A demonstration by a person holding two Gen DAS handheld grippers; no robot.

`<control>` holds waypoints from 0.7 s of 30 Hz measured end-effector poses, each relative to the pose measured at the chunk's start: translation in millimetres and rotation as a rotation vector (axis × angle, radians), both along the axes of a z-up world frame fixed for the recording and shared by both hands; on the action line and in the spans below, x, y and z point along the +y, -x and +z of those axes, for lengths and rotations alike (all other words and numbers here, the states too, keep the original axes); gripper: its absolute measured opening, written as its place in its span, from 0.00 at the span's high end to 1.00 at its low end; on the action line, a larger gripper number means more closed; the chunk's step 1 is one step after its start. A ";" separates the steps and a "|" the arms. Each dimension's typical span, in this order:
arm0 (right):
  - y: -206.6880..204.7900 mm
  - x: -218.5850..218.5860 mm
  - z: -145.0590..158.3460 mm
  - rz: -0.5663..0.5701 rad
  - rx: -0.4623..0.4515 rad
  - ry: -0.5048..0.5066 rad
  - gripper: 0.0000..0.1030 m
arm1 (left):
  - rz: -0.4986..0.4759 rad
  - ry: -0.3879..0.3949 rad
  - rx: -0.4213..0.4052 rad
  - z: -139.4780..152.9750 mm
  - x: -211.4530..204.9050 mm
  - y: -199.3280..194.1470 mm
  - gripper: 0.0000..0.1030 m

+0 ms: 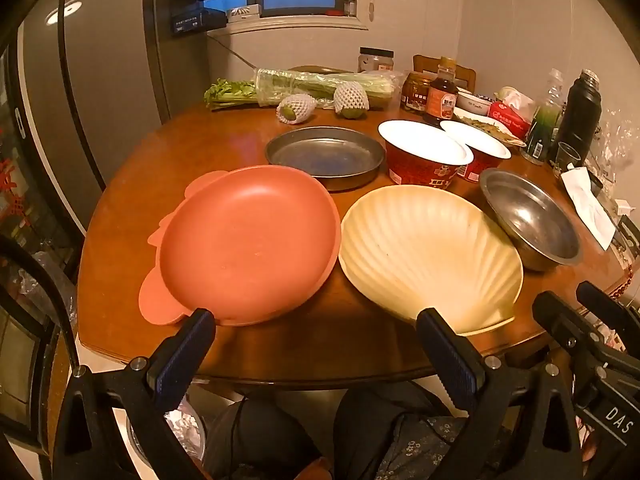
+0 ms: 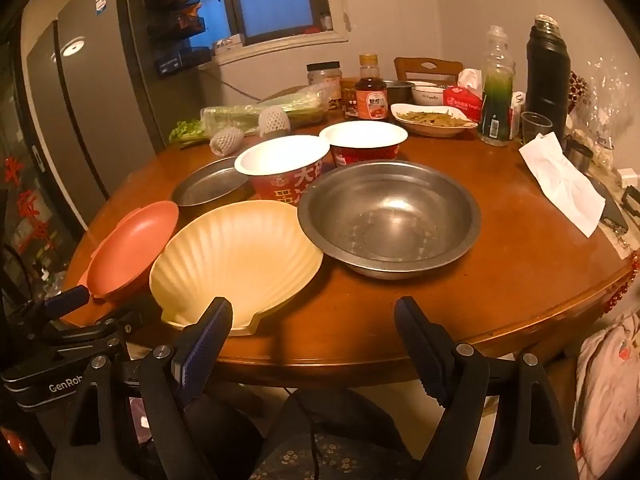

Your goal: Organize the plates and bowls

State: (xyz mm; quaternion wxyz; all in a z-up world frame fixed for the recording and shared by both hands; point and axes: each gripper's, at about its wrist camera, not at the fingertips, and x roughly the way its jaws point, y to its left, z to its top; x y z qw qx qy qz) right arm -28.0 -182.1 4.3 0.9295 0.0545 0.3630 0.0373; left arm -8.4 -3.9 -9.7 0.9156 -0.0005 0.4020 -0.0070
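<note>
Plates and bowls spread near front edge of round brown wooden tabletop [image 1: 280,344]: salmon-pink plastic plate [image 1: 248,240] touching cream shell-ribbed dish [image 1: 428,252], steel bowl [image 2: 390,220] just beside. Left claw [image 1: 316,356] and right claw [image 2: 312,352] wide open, empty, short of rims. Suggest pinching a near rim squarely, lifting level before stacking; smooth plastic likely slippery.

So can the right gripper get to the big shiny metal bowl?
Probably yes. The right gripper is open and holds nothing, and the round steel bowl sits ahead of it on the wooden table with only bare tabletop between.
</note>
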 end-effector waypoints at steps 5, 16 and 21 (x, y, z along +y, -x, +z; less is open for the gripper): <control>1.3 -0.6 0.4 -0.004 0.006 0.001 0.18 | -0.003 0.001 -0.002 1.8 -0.6 1.2 0.02; 1.5 -3.0 0.9 -0.006 0.010 0.001 0.18 | -0.012 0.005 -0.008 6.5 -1.1 3.0 0.02; 1.3 -1.7 3.0 0.001 0.011 0.003 0.18 | -0.014 0.005 -0.012 7.1 -1.8 3.7 0.02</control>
